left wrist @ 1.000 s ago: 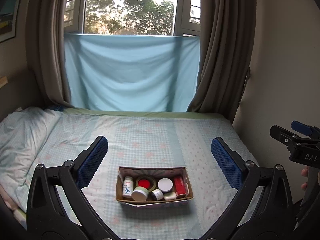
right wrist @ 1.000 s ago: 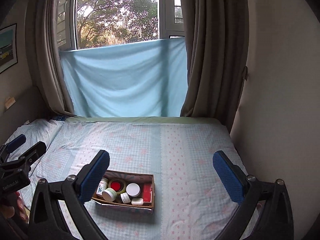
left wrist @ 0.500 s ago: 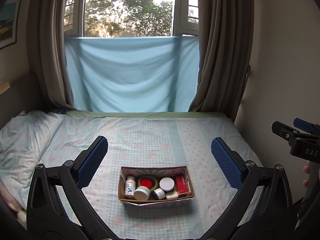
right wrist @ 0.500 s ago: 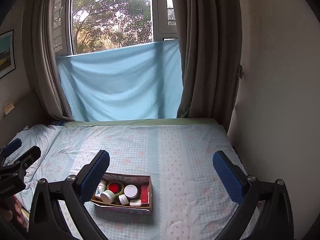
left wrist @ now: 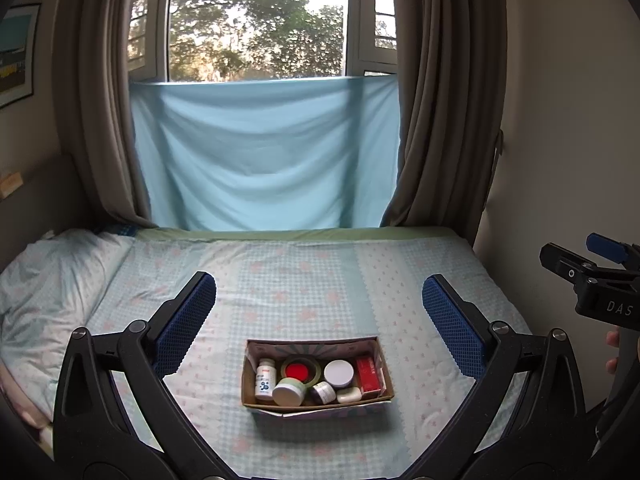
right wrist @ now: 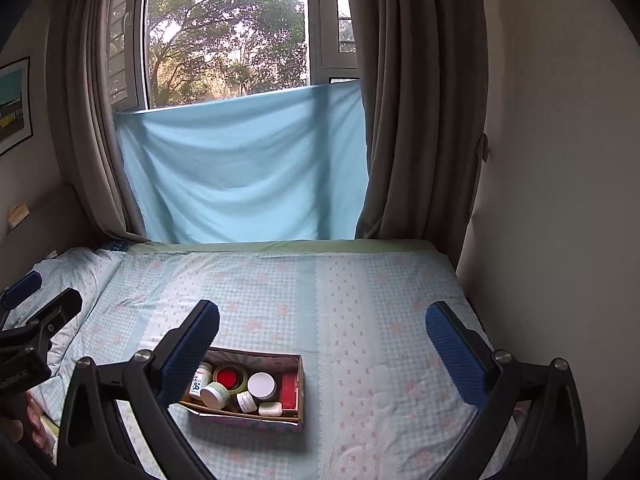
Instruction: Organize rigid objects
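A cardboard box (left wrist: 372, 344) sits on the bed and holds a white pill bottle (left wrist: 265, 379), a tape roll with a red centre (left wrist: 301, 370), a white-lidded jar (left wrist: 339, 373), a green-rimmed jar (left wrist: 289, 391), a small dark jar (left wrist: 323, 392), a white soap-like piece (left wrist: 349, 394) and a red box (left wrist: 369, 374). My left gripper (left wrist: 319, 312) is open and empty, held above and short of the box. My right gripper (right wrist: 322, 334) is open and empty; the box (right wrist: 298, 364) lies below it to the left. Each gripper shows at the edge of the other's view.
The bed (left wrist: 304, 280) has a light blue checked sheet, with a pillow (left wrist: 44, 280) at the left. A wall (right wrist: 560, 160) runs along the bed's right side. Curtains (left wrist: 436, 100) and a blue cloth (left wrist: 264, 152) cover the window beyond.
Both grippers have drawn back and risen slightly, so the box sits a little lower in each view. Both stay open. The box contents have not moved.
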Demonstrator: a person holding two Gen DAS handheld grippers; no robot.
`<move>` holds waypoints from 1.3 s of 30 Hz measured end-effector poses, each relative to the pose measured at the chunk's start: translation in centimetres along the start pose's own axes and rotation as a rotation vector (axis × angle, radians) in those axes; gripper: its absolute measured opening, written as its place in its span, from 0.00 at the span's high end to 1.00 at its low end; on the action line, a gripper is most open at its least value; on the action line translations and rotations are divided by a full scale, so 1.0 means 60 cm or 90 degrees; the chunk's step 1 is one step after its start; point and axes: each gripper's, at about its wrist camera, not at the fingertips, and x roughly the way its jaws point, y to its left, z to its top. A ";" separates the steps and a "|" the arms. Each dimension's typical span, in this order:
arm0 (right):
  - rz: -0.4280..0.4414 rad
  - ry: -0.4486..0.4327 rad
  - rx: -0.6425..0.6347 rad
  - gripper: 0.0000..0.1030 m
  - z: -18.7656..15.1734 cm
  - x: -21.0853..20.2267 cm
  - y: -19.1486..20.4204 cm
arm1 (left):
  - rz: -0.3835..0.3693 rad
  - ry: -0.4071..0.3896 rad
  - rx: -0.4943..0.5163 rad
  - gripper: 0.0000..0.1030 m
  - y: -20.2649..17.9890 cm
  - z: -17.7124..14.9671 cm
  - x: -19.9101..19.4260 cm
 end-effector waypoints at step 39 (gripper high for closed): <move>-0.005 -0.009 -0.005 0.00 -0.001 0.003 0.013 | 0.017 -0.017 -0.026 0.00 0.011 -0.008 -0.007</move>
